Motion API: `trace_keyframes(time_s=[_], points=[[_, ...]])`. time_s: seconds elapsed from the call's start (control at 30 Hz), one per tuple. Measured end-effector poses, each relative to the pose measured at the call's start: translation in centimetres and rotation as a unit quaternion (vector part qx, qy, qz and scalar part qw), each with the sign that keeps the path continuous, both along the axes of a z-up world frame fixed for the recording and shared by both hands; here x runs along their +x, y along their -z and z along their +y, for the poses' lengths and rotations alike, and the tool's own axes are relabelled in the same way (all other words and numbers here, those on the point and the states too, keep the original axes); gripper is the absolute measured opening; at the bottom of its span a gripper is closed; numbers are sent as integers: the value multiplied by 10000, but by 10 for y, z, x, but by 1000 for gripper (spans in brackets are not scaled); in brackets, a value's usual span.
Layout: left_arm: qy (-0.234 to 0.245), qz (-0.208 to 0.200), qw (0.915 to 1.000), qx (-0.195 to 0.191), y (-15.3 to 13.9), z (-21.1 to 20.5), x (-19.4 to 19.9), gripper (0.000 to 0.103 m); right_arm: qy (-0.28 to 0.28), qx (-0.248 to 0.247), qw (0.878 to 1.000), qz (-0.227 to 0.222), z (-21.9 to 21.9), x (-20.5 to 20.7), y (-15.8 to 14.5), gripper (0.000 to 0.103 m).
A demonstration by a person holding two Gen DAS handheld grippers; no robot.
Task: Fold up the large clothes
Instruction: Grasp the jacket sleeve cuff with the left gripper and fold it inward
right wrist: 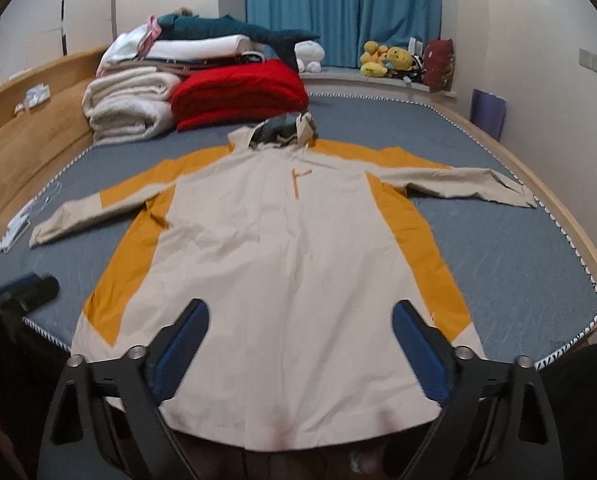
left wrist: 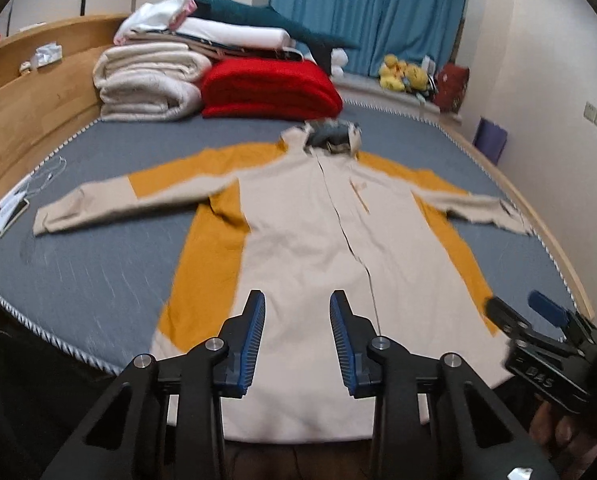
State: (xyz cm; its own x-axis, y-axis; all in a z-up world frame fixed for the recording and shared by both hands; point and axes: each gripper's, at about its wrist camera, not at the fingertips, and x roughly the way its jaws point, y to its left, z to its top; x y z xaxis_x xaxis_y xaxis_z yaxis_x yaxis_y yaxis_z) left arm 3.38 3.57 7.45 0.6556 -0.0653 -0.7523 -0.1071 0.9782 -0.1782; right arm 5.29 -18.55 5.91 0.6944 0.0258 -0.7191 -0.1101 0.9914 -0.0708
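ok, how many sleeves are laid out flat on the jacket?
2. The left sleeve stretches out toward the wooden headboard side; the right sleeve reaches toward the far edge of the mattress. Neither is folded in yet.

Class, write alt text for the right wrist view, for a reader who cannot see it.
A beige and mustard hooded jacket lies front up, sleeves spread, on a grey mattress. The open right claw hovers above its hem, empty. Folded blankets and blue curtains sit behind.
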Motion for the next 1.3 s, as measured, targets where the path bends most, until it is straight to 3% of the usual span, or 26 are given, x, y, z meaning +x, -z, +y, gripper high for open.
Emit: trace_keyframes(time_s=[0.2, 0.23, 0.33, 0.47, 0.53, 0.63, 0.7, 0.77, 0.87, 0.97, 1.03, 1.07, 1.1, 1.17, 1.23, 1.3], points=[[-425, -135, 9988, -225, 4, 74, 89, 32, -376, 179, 9965, -724, 4, 30, -43, 65], [-480, -343, 9972, -456, 3, 90, 96, 32, -456, 216, 9955, -800, 6, 40, -51, 64], [-956, -935, 9904, -355, -1, 147, 140, 32, -621, 266, 9931, -959, 16, 80, -73, 64], [-1239, -669, 9898, 235, 27, 209, 205, 32, -807, 403, 9917, -917, 30, 138, -81, 63], [-1342, -553, 9889, 328, 36, 231, 220, 32, -928, 536, 9891, -1008, 37, 169, -87, 53], [-1570, -196, 9858, 562, 64, 264, 240, 37, -955, 560, 9861, -1239, 44, 208, -96, 50], [-1740, 226, 9834, 458, 88, 285, 241, 38, -891, 473, 9851, -1393, 47, 233, -96, 50], [-2137, 652, 9745, 202, 112, 316, 243, 38, -824, 477, 9821, -1625, 49, 257, -93, 51], [-2614, 896, 9611, -4, 138, 356, 235, 38, -705, 556, 9819, -1666, 42, 277, -70, 53], [-2933, 1028, 9502, -217, 151, 389, 225, 38, -653, 817, 9906, -881, 34, 307, -37, 65], [-3054, 1054, 9455, -397, 157, 404, 220, 42, -797, 878, 9909, -637, 32, 318, -25, 68], [-3138, 1066, 9424, -450, 160, 412, 218, 48, -788, 838, 9914, -631, 30, 320, -21, 69], [-3271, 1090, 9374, -480, 163, 420, 215, 58, -775, 762, 9920, -640, 30, 324, -18, 73], [-3536, 1132, 9265, -608, 168, 432, 208, 67, -837, 758, 9921, -546, 27, 331, -12, 82], [-3765, 1124, 9147, -942, 176, 447, 203, 67, -1081, 936, 9895, -230, 27, 339, -3, 98], [-3995, 1118, 9016, -1223, 181, 461, 197, 67, -1216, 997, 9876, -29, 28, 341, 6, 99]])
